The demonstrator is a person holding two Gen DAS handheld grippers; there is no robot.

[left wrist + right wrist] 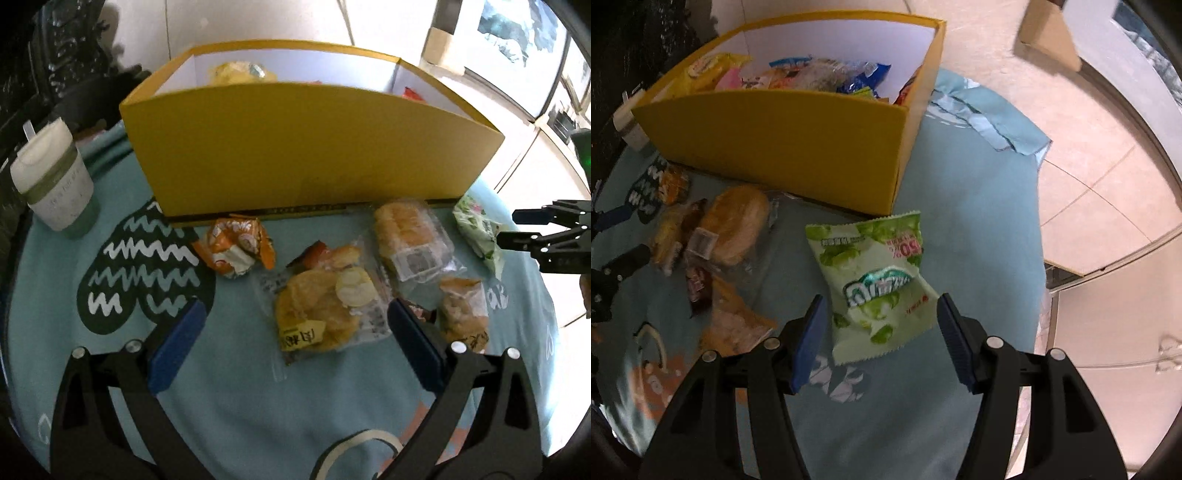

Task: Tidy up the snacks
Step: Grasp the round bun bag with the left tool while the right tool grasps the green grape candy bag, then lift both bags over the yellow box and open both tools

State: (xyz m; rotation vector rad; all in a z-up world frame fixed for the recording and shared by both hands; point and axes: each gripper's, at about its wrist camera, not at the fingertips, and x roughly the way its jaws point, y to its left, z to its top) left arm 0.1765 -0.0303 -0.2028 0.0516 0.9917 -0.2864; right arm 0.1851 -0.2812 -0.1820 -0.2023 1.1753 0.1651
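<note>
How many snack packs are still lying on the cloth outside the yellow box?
6 visible: orange pack by the box, round pastry, small pack behind it, wrapped bread, small pastry, green bag. More may hide underneath.

Box (314, 147): matt yellow cardboard, white inside. Desk cloth (240, 406): matt teal fabric, printed. Bun wrapper (325, 314): clear glossy film. Green bag (875, 280): crinkled, slightly glossy plastic. Cup (55, 181): matt white plastic. Fingers (955, 332): ribbed blue pads on black plastic.

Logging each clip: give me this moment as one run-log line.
left tongs: open over bread packet | right tongs: open around green candy bag | yellow box: partly filled
</note>
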